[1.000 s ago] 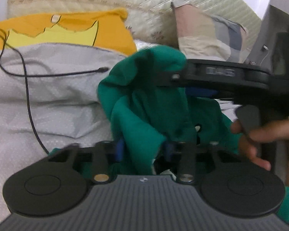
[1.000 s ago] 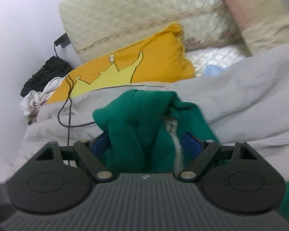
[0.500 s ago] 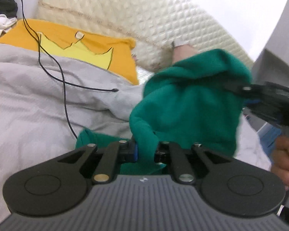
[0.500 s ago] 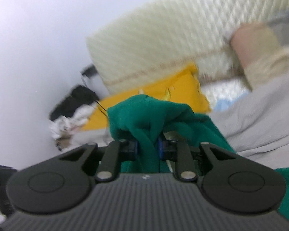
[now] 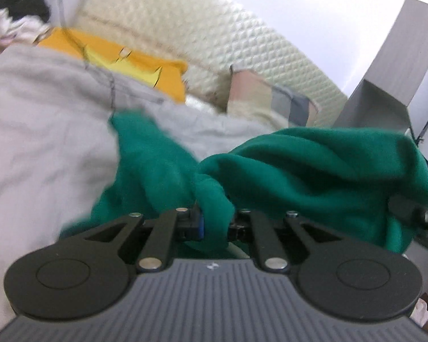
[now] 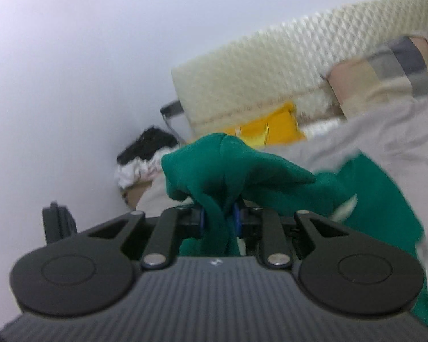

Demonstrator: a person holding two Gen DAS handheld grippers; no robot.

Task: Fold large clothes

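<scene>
Green garment (image 5: 314, 168) clamped by left gripper (image 5: 214, 225) and right gripper (image 6: 218, 219); grey bedsheet (image 5: 42, 108), yellow pillow (image 5: 145, 65) behind.

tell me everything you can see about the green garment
The green garment is a solid dark-green piece of thick, soft, fleece-like knit, bunched and unfolded. The left gripper is shut on one fold and the right gripper on another, so it hangs stretched between them above the grey bedspread. One loose part trails down onto the bedspread, and a whitish strip, perhaps its lining, shows in the right wrist view. Motion blur hides finer details.
</scene>
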